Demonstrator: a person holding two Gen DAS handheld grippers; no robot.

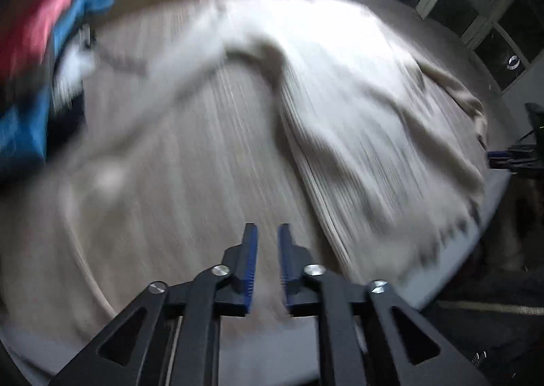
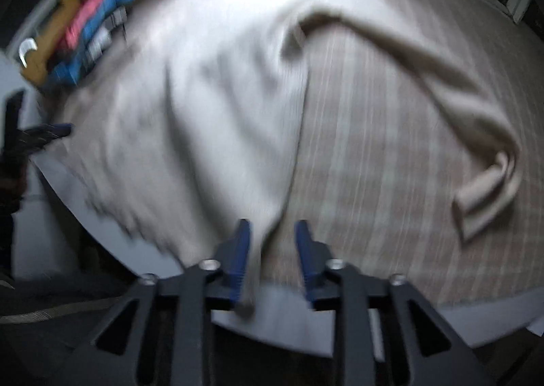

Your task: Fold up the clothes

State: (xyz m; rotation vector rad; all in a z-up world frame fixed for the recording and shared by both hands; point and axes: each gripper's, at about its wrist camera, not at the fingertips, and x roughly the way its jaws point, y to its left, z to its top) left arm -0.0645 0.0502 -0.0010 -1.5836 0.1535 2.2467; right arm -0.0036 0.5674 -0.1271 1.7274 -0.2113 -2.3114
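Here, a pale cream sweater (image 2: 217,90) of soft, limp knit is lying spread over a striped beige cloth (image 2: 374,148) that is covering the table (image 2: 278,314), whose grey rounded rim is showing below the cloth. Both views are smeared with blur, so fine weave is not readable. One long sleeve (image 2: 442,87) is curving away from the sweater's body across the cloth and is ending in a doubled-over cuff. Beyond the sweater, a stack of folded clothes (image 2: 91,32) in pink, blue and grey is sitting by the table's far edge. The striped cloth between the sweater's body and the sleeve is lying bare.

The right gripper (image 2: 272,229) is hanging just over the sweater's near hem, its blue-padded jaws standing apart; a fold of hem is lying between them against one pad, not pinched. The left gripper (image 1: 267,229) is hovering above bare striped cloth beside the sweater's ribbed edge, jaws slightly parted with nothing between them.
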